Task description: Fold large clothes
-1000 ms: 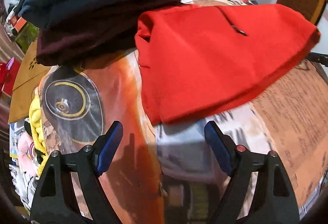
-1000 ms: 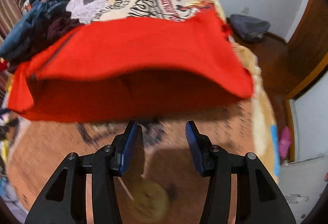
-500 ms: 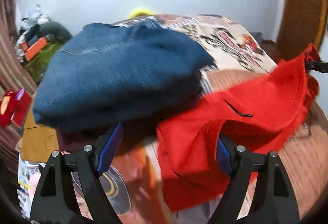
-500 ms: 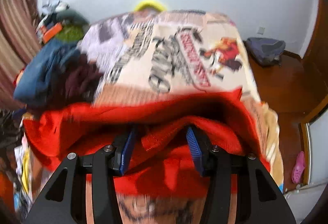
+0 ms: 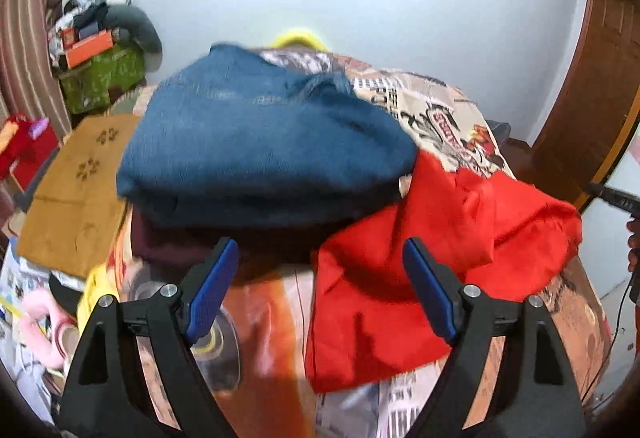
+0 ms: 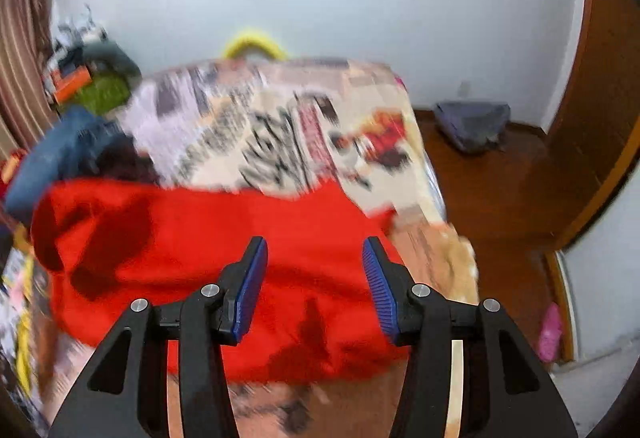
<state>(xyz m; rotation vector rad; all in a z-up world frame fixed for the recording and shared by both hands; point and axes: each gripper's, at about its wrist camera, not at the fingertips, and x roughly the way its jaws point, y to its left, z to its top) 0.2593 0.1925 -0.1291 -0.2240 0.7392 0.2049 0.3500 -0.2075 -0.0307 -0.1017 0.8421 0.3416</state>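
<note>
1. Left wrist view: your left gripper (image 5: pixel 320 286) stands wide with nothing between its blue pads (image 5: pixel 212 286); its jaws have just opened a touch further. The red garment (image 5: pixel 420 270) lies bunched on the bed (image 5: pixel 452 117) ahead, behind and to the right of the right-hand pad. It looks clear of that pad, though blur makes this hard to be sure of.

2. Same view: a stack of folded clothes, blue jeans (image 5: pixel 260 141) on top of a dark maroon piece (image 5: pixel 168 242), sits just ahead and left of your jaws, with its edge touching the red garment. A brown sheet (image 5: pixel 72 193) lies further left.

3. Right wrist view: your right gripper (image 6: pixel 314 286) is partly open and empty. The red garment (image 6: pixel 200 258) spreads across the bed (image 6: pixel 280 117) directly beyond and beneath the pads, but nothing is pinched between them. The picture is smeared.

4. What could go wrong: the red garment is rumpled, not flat, so a fold made now would likely lock in creases or come out lopsided.

5. If either gripper grabs only one layer of the bunched cloth, the rest may drag and undo the shape.

6. The jeans pile sits so near that a sweep of the left gripper could snag or topple it.
</note>
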